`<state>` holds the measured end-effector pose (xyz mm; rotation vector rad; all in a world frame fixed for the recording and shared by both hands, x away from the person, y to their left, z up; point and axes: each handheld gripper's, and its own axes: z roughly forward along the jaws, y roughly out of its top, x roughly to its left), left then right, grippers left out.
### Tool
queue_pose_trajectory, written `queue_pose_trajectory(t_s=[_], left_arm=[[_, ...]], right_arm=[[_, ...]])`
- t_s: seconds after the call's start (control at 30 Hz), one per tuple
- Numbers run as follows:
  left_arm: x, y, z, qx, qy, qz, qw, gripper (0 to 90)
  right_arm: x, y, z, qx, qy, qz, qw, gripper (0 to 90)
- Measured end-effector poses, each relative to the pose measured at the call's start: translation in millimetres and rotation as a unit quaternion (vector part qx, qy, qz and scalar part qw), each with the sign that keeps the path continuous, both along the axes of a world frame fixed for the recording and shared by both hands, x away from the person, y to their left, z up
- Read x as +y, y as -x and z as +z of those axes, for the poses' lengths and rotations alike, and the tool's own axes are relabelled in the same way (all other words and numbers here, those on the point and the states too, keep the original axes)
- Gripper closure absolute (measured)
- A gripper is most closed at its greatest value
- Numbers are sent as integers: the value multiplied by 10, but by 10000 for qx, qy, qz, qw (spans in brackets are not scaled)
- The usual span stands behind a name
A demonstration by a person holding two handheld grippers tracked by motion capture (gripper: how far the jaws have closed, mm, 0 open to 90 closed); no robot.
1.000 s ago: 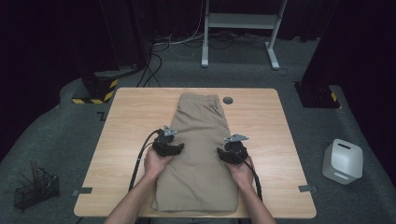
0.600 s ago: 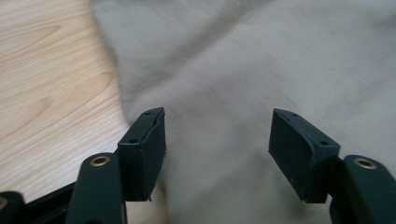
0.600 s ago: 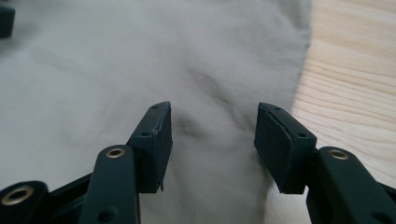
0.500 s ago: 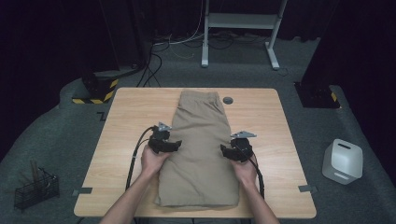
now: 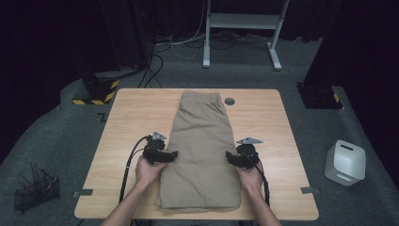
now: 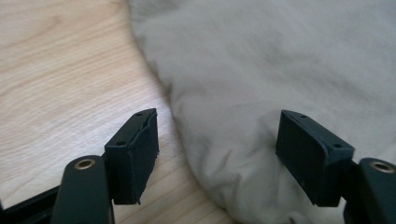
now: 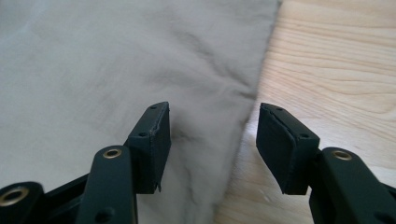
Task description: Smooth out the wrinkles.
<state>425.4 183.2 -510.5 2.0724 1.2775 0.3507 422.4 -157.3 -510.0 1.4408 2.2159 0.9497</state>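
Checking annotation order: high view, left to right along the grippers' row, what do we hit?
Black wire basket on the floor → left gripper → folded khaki shorts → right gripper → white boxy container on the floor.

Bare tabletop (image 5: 136, 117) lies wide on both sides of the shorts (image 5: 202, 150), which run down the middle from far edge to near edge. A small grey disc (image 5: 229, 100) sits just right of the shorts' far end. Nothing stands upright anywhere on the wood.
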Motion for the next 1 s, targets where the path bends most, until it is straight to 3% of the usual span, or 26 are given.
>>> queue_pose_trajectory(t_s=[0.17, 0.27, 0.4, 0.47, 0.57, 0.67, 0.77, 1.0], left_arm=[[-60, -3, -36, -75, -173, -5, 9998, 290], [-118, 28, -69, -300, -368, 12, 9989, 283], [-146, 58, -84, -385, -334, 149, 9986, 285], [-164, 74, -91, -465, -293, 117, 9984, 341], [-177, 70, -63, -363, -357, 70, 9987, 383], [-171, 94, -79, -444, -302, 59, 9985, 408], [-191, 86, -64, -379, -338, 103, 9987, 418], [-256, 93, -44, -377, -337, -45, 9987, 600]], right_arm=[[68, -26, -41, 10, 252, 9, 9997, 448], [103, -12, -50, -79, 416, 55, 9991, 455], [95, -18, -48, -72, 413, 114, 9991, 460], [90, -1, -53, -100, 392, 133, 9991, 473], [98, 18, -45, -69, 399, 93, 9991, 501], [128, 19, -26, 10, 449, 50, 9990, 530], [135, 2, -4, 118, 508, 79, 9986, 538], [139, 13, 5, 144, 513, 220, 9983, 600]])
